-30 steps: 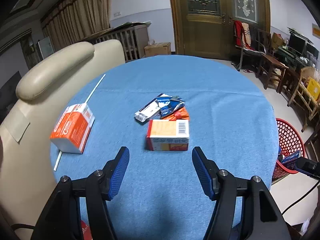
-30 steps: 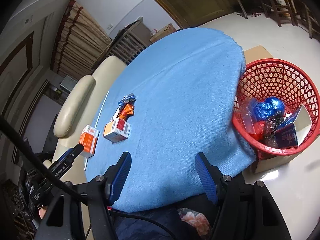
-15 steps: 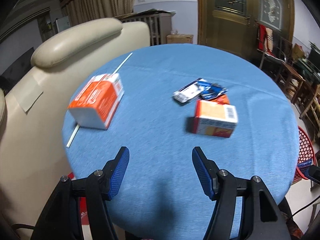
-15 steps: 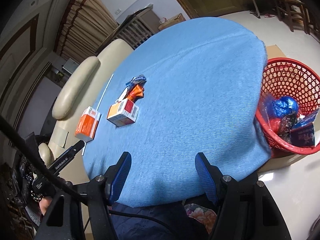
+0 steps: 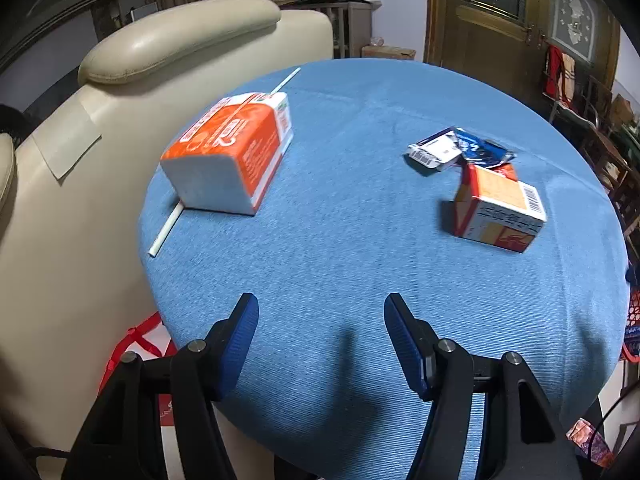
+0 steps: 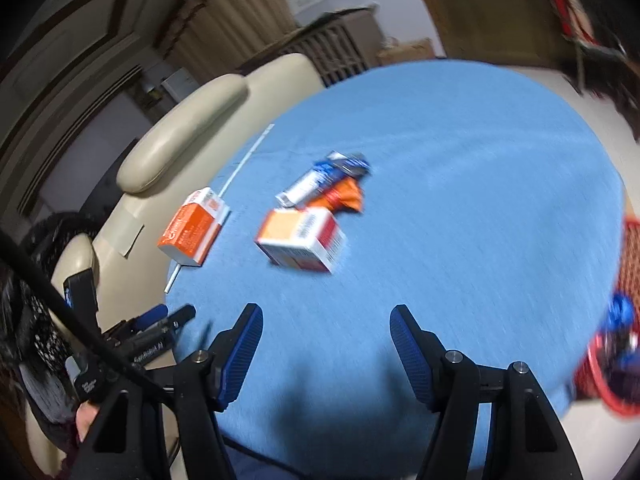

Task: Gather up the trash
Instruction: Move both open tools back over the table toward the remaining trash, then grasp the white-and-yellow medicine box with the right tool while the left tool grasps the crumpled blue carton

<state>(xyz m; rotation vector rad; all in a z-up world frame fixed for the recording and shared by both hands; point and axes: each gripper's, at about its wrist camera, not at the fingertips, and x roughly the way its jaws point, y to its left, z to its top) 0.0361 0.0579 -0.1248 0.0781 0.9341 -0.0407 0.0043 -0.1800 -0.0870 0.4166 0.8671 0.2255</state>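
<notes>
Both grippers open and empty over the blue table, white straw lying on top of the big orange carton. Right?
Not quite. The white straw lies under the big orange carton, flat on the blue table; the left wrist view shows it poking out at both ends. The left gripper and right gripper are open and empty.

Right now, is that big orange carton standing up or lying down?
Lying down. The orange carton rests on a broad side on the blue tablecloth, over a white straw.

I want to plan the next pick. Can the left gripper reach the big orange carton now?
Probably yes. The left gripper is open over bare tablecloth, and nothing lies between it and the orange carton ahead-left.
</notes>
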